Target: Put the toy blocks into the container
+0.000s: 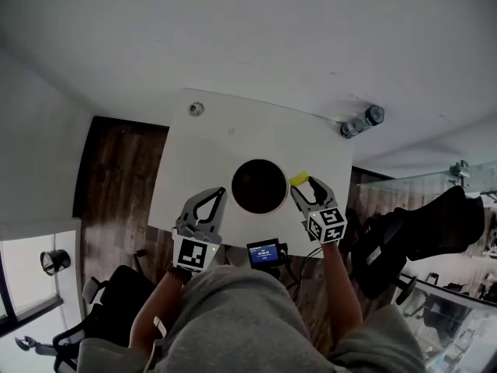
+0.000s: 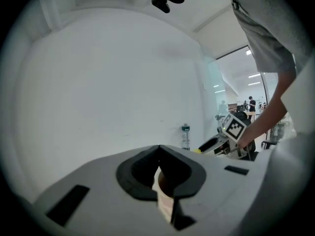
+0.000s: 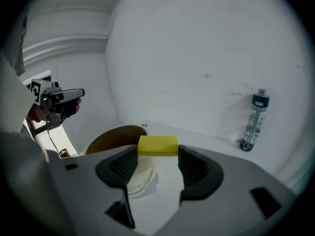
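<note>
A round container (image 1: 259,186) with a dark inside stands on the white table (image 1: 210,142), in the head view between my two grippers. My right gripper (image 1: 304,183) is shut on a yellow block (image 1: 299,179), held just right of the container's rim. In the right gripper view the yellow block (image 3: 157,145) sits clamped between the fingertips, with the container (image 3: 114,137) to the left below it. My left gripper (image 1: 217,194) is shut with nothing in it, at the container's left side. In the left gripper view its jaws meet (image 2: 159,149) and part of the container shows behind them.
A clear water bottle (image 1: 362,121) lies or stands at the table's far right corner; the bottle (image 3: 255,120) looks upright in the right gripper view. A small round fitting (image 1: 196,109) sits at the far left corner. A small screen device (image 1: 265,252) is at the near edge.
</note>
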A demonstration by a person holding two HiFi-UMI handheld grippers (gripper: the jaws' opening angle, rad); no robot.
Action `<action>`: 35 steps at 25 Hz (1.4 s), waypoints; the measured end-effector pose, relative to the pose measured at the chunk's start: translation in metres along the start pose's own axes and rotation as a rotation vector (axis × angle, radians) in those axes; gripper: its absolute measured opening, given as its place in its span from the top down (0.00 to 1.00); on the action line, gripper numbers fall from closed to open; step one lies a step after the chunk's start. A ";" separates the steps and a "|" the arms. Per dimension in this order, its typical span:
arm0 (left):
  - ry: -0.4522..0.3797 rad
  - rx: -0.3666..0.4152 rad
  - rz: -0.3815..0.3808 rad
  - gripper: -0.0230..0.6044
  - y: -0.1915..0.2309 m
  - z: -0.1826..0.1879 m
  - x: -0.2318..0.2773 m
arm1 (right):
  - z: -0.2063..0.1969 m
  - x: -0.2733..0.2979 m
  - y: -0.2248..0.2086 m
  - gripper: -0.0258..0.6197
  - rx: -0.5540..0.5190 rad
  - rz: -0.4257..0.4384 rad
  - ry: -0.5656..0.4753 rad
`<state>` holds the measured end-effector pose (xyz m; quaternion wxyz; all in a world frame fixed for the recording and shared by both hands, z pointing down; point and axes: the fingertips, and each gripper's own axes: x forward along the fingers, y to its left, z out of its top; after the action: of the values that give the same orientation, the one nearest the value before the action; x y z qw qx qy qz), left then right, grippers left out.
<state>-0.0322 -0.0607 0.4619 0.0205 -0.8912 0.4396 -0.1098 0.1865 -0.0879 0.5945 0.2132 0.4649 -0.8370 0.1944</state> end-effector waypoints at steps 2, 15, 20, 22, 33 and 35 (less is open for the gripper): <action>-0.013 0.002 -0.027 0.95 -0.003 0.000 0.006 | -0.006 -0.013 0.014 0.56 0.014 -0.007 -0.008; -0.006 -0.070 -0.118 0.95 -0.013 -0.015 0.015 | -0.017 -0.034 0.053 0.56 0.024 -0.055 0.018; -0.008 -0.073 -0.104 0.95 0.000 -0.016 0.009 | 0.002 -0.034 0.060 0.56 0.003 -0.057 -0.001; -0.006 -0.075 -0.096 0.95 0.004 -0.018 0.006 | 0.014 -0.032 0.064 0.56 -0.009 -0.054 -0.018; -0.002 -0.099 -0.057 0.95 0.016 -0.023 -0.009 | 0.059 -0.001 0.090 0.56 -0.091 -0.002 -0.037; -0.003 -0.105 -0.051 0.95 0.017 -0.024 -0.011 | 0.058 0.004 0.093 0.56 -0.101 0.004 -0.024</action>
<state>-0.0572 -0.0607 0.4809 -0.0283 -0.9022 0.4219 -0.0856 0.0943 -0.0759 0.5363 0.2262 0.4543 -0.8491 0.1466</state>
